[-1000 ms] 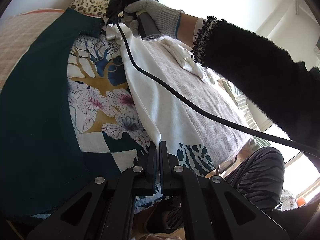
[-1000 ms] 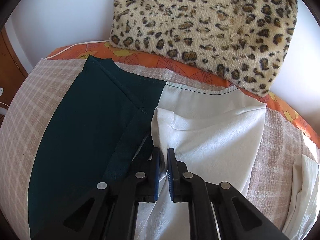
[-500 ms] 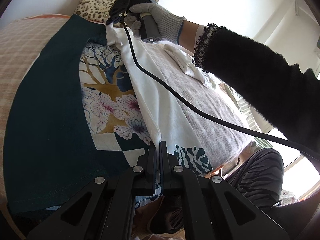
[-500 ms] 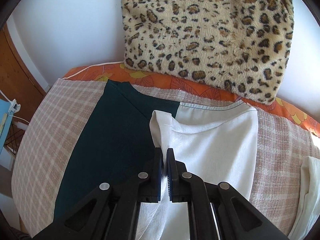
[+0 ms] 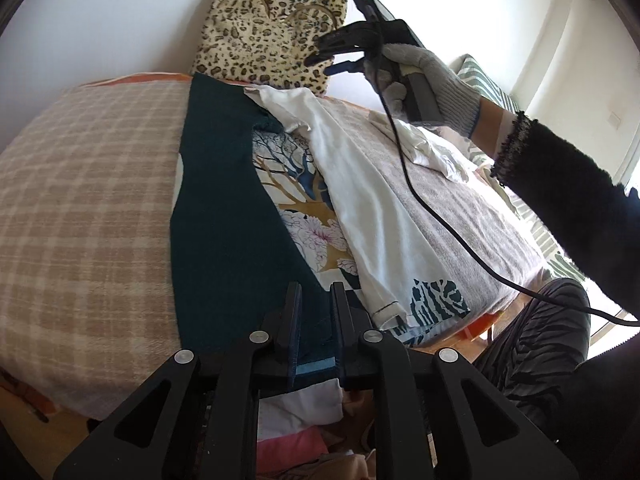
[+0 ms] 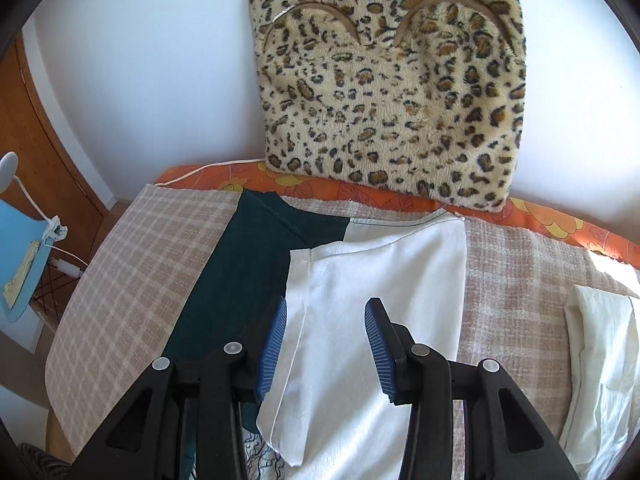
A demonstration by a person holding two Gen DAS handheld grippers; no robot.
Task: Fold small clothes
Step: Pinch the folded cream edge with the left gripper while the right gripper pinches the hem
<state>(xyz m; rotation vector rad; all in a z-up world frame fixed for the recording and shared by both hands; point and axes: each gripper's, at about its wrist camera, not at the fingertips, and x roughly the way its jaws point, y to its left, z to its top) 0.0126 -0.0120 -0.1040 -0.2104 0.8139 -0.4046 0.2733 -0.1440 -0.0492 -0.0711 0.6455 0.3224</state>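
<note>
A garment with a dark green panel [image 5: 224, 208], a tree-and-flower print [image 5: 304, 200] and a white underside lies on the checked bed cover [image 5: 80, 208]. Its right side is folded over the print, white side up [image 5: 372, 208]; the fold also shows in the right wrist view [image 6: 380, 280]. My left gripper [image 5: 316, 292] is open and empty above the garment's near hem. My right gripper [image 6: 326, 312] is open and empty, raised above the folded white flap near the collar end; in the left wrist view it [image 5: 324, 62] hangs in the air before the cushion.
A leopard-print cushion [image 6: 392, 92] leans on the white wall at the far end. A crumpled white cloth [image 6: 600, 360] lies on the cover to the right. An orange mattress edge [image 6: 320, 188] runs below the cushion. A blue chair [image 6: 20, 256] stands left. The person's striped trousers [image 5: 540, 340] are near.
Both grippers were shut on the garment's edge. Now both have opened and let go; the right one has lifted off, and the white flap lies folded over the print.
</note>
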